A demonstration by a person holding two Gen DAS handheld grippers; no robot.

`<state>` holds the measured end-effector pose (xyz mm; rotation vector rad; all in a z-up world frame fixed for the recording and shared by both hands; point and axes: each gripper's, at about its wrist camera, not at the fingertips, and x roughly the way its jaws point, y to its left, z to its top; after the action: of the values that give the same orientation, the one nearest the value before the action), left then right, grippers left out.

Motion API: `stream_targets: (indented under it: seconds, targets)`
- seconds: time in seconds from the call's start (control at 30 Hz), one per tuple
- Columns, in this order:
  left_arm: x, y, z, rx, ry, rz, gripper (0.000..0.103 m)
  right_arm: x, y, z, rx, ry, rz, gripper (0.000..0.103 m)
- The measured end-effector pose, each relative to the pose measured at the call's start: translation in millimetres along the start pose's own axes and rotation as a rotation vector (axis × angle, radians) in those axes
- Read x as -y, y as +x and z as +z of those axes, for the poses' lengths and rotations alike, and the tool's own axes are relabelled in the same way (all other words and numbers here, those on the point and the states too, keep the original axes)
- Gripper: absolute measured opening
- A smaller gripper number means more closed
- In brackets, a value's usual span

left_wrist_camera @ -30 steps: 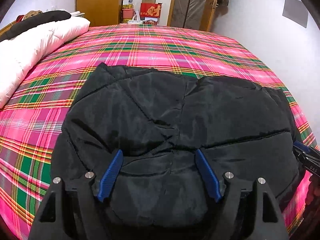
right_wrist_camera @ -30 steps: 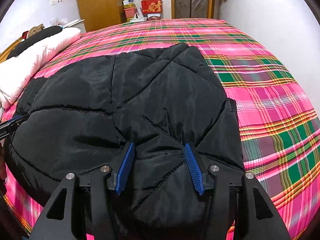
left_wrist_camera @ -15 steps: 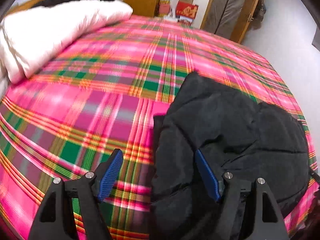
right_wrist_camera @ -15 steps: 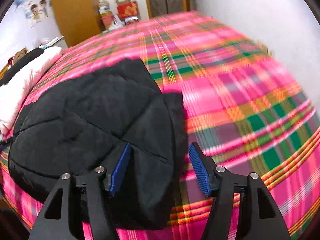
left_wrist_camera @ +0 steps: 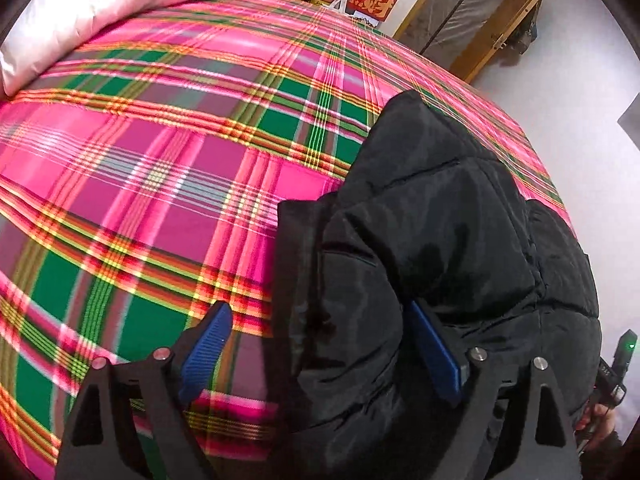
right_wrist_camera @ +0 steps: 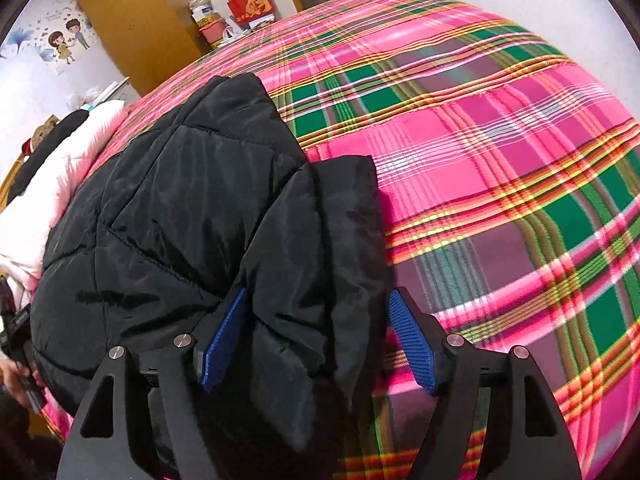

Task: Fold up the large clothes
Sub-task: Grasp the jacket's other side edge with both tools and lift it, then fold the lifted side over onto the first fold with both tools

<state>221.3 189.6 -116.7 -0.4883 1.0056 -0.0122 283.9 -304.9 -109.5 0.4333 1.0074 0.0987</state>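
Observation:
A black quilted puffer jacket (left_wrist_camera: 448, 240) lies folded on the pink plaid bed (left_wrist_camera: 160, 184). My left gripper (left_wrist_camera: 320, 340) points down at the jacket's left edge, its jaws opening. That edge sits between the blue pads: the right pad rests against the padding, the left pad (left_wrist_camera: 208, 344) hovers over bare sheet. In the right wrist view the jacket (right_wrist_camera: 192, 216) fills the left half. My right gripper (right_wrist_camera: 318, 336) straddles its right edge and a loose flap, jaws opening, without squeezing the fabric.
A white and pink duvet (left_wrist_camera: 120, 4) lies at the bed's left end. A wooden wardrobe (right_wrist_camera: 132, 20), stacked boxes (right_wrist_camera: 248, 4) and a door (left_wrist_camera: 472, 20) stand beyond the bed. The right-hand tool (left_wrist_camera: 616, 364) and a hand show past the jacket. A wall runs along the bed's right side.
Both views have swung from the jacket's middle out to its two side edges and come lower. Both sets of jaws stand wider than before, and each has rolled.

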Motion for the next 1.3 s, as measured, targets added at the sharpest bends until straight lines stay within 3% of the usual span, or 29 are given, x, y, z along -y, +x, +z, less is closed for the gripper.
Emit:
stream_targets:
  seconds: [0.33, 0.63, 0.8, 1.03, 1.23, 1.3]
  targets:
    - [0.1, 8.2, -12.8, -0.025, -0.026, -0.083, 0.092, 13.3, 6.1, -19.1, -0.034, 0.089, 0.134, 0.072]
    - [9.5, 25.0, 6.9, -0.057, 0.007, -0.114, 0.096, 6.5, 25.7, -3.1, -0.043, 0.062, 0.16, 0.072]
    - [10.8, 24.0, 6.3, -0.058, 0.02, -0.116, 0.094, 3.7, 24.0, -3.9, -0.047, 0.048, 0.164, 0.059]
    - [24.6, 23.2, 7.5, -0.049, 0.057, -0.128, 0.064, -3.0, 24.0, 0.6, -0.067, 0.045, 0.142, 0.047]
    - [41.4, 2.2, 9.8, -0.016, 0.081, -0.061, 0.034, -16.7, 7.5, 7.3, -0.064, 0.029, 0.091, 0.03]
    - [48.0, -10.7, 11.4, 0.002, 0.096, -0.041, 0.03, -22.2, -4.5, 9.6, -0.052, 0.014, 0.079, 0.026]
